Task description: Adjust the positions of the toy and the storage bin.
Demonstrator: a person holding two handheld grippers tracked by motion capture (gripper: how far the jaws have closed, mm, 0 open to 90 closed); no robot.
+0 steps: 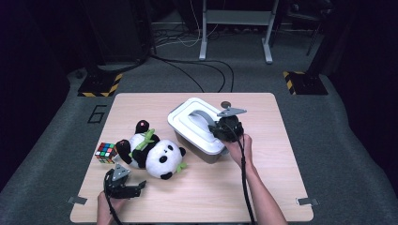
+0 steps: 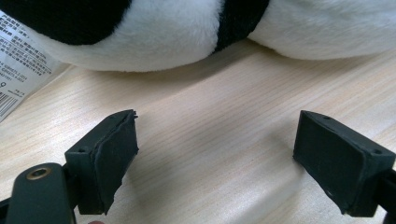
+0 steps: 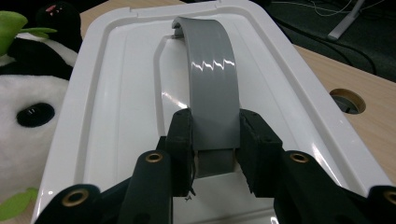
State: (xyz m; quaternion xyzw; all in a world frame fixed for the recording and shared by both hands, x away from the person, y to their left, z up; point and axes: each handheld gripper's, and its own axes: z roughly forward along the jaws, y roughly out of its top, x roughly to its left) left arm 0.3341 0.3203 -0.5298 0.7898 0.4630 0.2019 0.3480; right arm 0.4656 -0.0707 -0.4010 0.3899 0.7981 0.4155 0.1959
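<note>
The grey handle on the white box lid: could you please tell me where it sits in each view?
High view: grey handle arches across the lid, centre-right, right gripper at its near end.
Left gripper view: not in it.
Right gripper view: centre, clamped between the fingers.
Shared landmark: the panda.

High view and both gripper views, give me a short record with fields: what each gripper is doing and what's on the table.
right gripper: shut on the grey handle of the white box lid
left gripper: open, nothing between its jaws, low over the table near the panda
panda plush: lying left of the box, paper tag attached
puzzle cube: left of the panda
lid: on the box
</note>
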